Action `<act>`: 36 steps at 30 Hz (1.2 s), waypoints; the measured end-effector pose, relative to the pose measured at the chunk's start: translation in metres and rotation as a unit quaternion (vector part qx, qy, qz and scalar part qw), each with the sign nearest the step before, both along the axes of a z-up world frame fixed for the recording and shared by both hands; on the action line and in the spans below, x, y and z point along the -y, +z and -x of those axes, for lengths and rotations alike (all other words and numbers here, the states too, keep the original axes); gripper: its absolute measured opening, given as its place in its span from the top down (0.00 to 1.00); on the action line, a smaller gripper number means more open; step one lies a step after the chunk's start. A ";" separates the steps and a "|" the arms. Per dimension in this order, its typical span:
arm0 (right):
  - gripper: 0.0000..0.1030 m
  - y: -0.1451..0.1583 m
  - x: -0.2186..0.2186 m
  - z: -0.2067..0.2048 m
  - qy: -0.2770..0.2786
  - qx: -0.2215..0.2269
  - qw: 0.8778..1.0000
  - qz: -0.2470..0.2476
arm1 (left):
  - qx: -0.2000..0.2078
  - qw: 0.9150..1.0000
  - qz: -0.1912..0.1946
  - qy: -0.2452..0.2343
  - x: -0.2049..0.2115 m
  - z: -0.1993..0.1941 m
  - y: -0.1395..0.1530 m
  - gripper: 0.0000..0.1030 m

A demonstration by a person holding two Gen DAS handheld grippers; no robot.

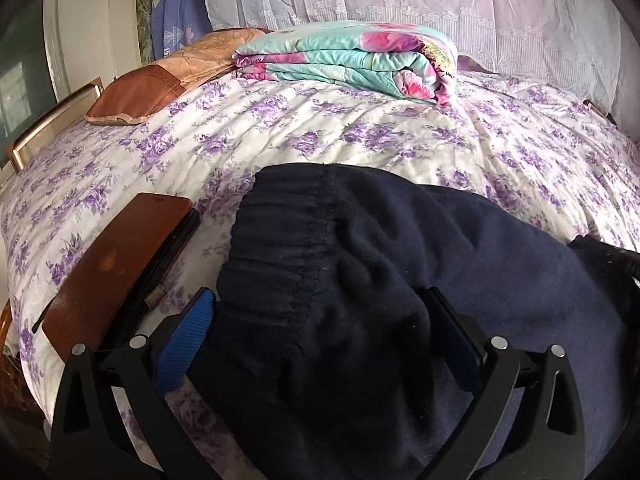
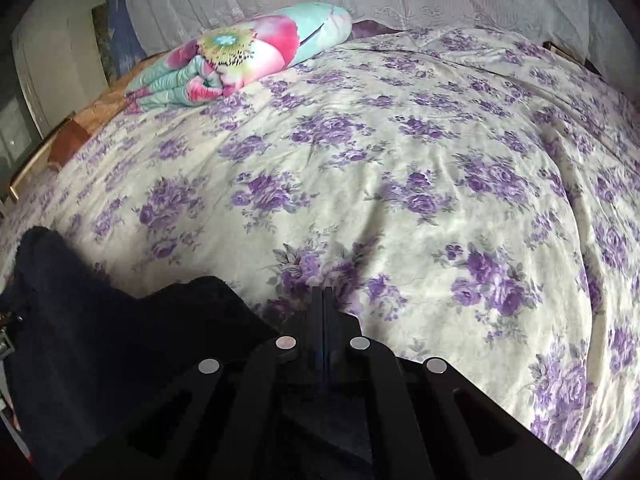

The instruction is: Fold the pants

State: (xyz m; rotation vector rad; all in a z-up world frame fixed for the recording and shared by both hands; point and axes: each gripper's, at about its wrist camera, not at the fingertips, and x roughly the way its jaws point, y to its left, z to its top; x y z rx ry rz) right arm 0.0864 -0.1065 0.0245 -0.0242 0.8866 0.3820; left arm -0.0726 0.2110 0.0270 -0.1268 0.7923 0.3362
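While the dark navy pants are lying on the purple-flowered bedspread, the left gripper is standing with its jaws wide apart around the elastic waistband, the blue pads not pressing the cloth. The right gripper is keeping its jaws fully closed with nothing between them, just right of the pants. A brown wallet is lying nearby.

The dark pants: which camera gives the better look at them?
The left wrist view: the pants fill its middle, with the gathered waistband plain. The right wrist view catches only a dark bunch of them at its lower left edge.
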 end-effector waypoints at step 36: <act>0.29 0.020 0.145 0.101 -0.142 0.008 0.981 -0.135 | -0.005 0.988 -0.143 -0.053 0.074 -0.003 -0.001 0.04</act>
